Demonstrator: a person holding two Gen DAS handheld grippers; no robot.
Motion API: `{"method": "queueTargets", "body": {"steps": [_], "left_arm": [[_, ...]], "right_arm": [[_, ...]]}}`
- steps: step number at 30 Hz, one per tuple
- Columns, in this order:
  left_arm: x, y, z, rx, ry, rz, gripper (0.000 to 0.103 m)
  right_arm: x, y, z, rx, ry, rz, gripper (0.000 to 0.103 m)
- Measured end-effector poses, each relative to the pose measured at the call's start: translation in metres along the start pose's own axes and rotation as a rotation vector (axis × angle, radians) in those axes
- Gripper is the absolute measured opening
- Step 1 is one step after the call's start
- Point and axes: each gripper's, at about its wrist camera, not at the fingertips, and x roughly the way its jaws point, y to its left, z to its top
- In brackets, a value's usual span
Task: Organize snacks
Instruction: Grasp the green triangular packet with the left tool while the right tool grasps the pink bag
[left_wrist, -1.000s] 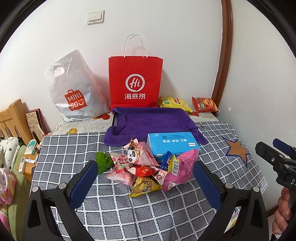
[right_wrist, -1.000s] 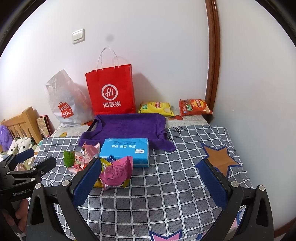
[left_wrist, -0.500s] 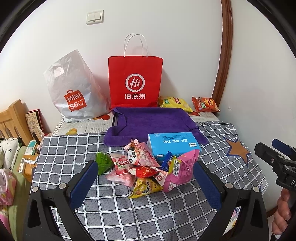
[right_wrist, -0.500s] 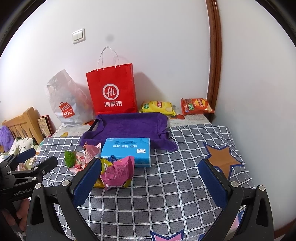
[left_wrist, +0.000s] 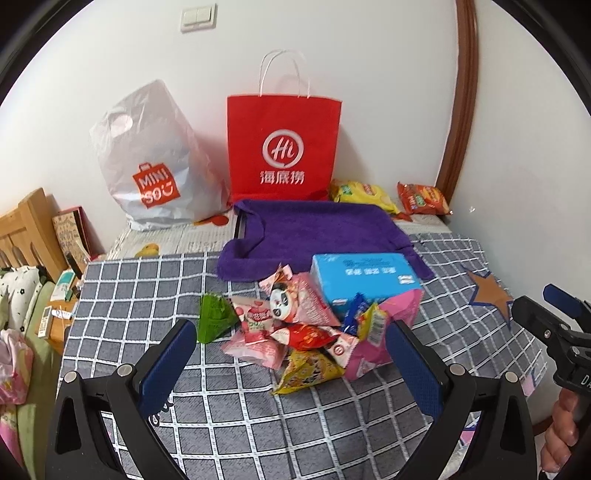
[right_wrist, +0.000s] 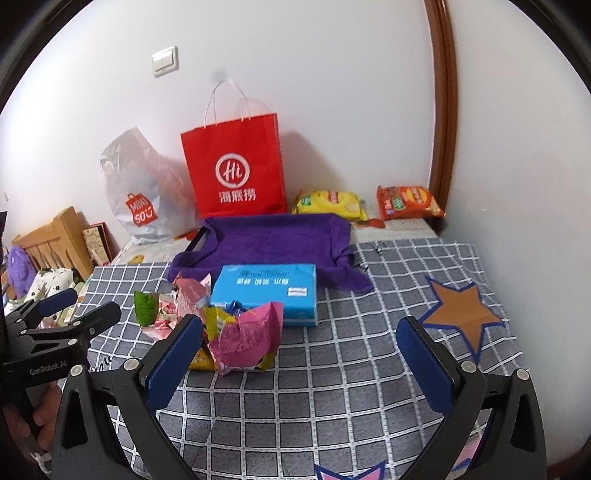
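Pink bag: front right of the snack pile, just ahead of the left tongs, nearest their right finger.
Left tongs: spread wide, nothing held, hovering short of the pile.
Right tongs: equally wide, nothing held; the pile lies ahead and left of them, by their left finger.
Blue box: beyond the pile, touching it, on the towel's front edge.
Red bag: well beyond, upright against the wall.
Risk: packets overlap loosely, so closing on one would likely drag or scatter its neighbours.
Risk: crinkly foil could slip from the pads if pinched at a corner.
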Motion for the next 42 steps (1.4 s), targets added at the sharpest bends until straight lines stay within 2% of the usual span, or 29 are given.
{"method": "queueTargets", "body": {"steps": [3,19,25,28,31,32,34,36,37,42], "left_arm": [[0.014,0.009,-0.002,-0.017,0.028,-0.013,0.101],[0.074,0.068,-0.017,-0.105,0.152,0.035,0.101],[0.086,0.087,-0.022,-0.141,0.163,0.04,0.101],[0.095,0.091,-0.024,-0.142,0.195,0.053,0.101],[0.102,0.092,-0.024,-0.156,0.214,0.03,0.101],[0.104,0.093,-0.024,-0.162,0.221,0.017,0.101],[0.107,0.093,-0.023,-0.17,0.225,0.003,0.101],[0.11,0.092,-0.022,-0.161,0.224,0.015,0.101],[0.113,0.093,-0.022,-0.156,0.223,0.025,0.101],[0.127,0.1,-0.017,-0.167,0.233,0.048,0.101]], "right_arm": [[0.015,0.002,-0.005,0.004,0.029,0.016,0.103],[0.115,0.038,-0.033,-0.036,0.172,0.166,0.103],[0.14,0.055,-0.035,-0.084,0.202,0.146,0.103],[0.154,0.058,-0.038,-0.093,0.23,0.142,0.103],[0.164,0.055,-0.037,-0.069,0.244,0.145,0.102],[0.166,0.054,-0.036,-0.06,0.249,0.153,0.101],[0.167,0.049,-0.036,-0.051,0.256,0.173,0.088],[0.163,0.045,-0.035,-0.052,0.243,0.194,0.085],[0.161,0.045,-0.035,-0.057,0.238,0.191,0.08],[0.151,0.034,-0.035,-0.065,0.236,0.181,0.079]]}}
